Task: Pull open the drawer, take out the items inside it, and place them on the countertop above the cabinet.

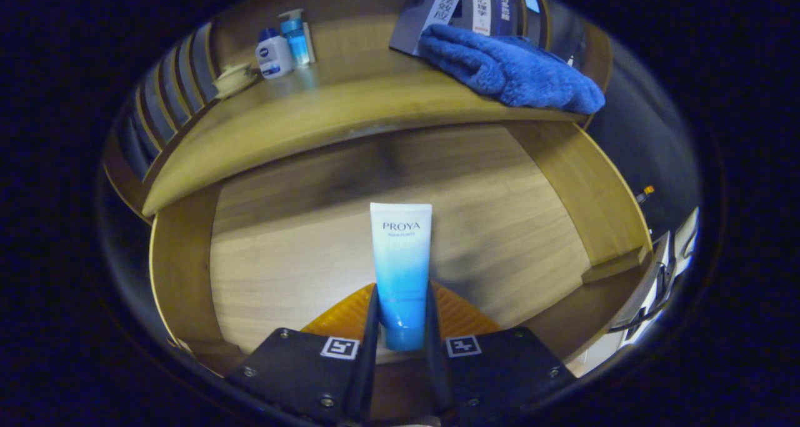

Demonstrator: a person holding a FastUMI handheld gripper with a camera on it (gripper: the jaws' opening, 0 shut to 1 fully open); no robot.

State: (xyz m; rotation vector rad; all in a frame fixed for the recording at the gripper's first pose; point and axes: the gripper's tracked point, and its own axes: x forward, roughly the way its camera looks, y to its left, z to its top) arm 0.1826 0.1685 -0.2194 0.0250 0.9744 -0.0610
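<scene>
The take-out step is in hand: the wooden drawer [187, 271] is pulled open, and the gripper [402, 317] has its jaws pinching the lower part of a white-to-blue gradient plastic cosmetic tube [400, 271], one finger pressed on each side. The tube sits between the fingers above the pale wood drawer floor; whether its lower end touches that floor I cannot tell.

The tube's long axis runs straight ahead along the fingers. Its flat crimped white end points away from the gripper toward the back of the drawer, and its darker blue end sits low between the jaws.

The next move, as I judge it, calls for lifting the tube clear of the drawer walls, carrying it up past the front edge of the wooden desk [325, 111] and setting it on a bare patch there, between the small white and blue bottles [281, 45] and the folded blue towel [512, 67].
</scene>
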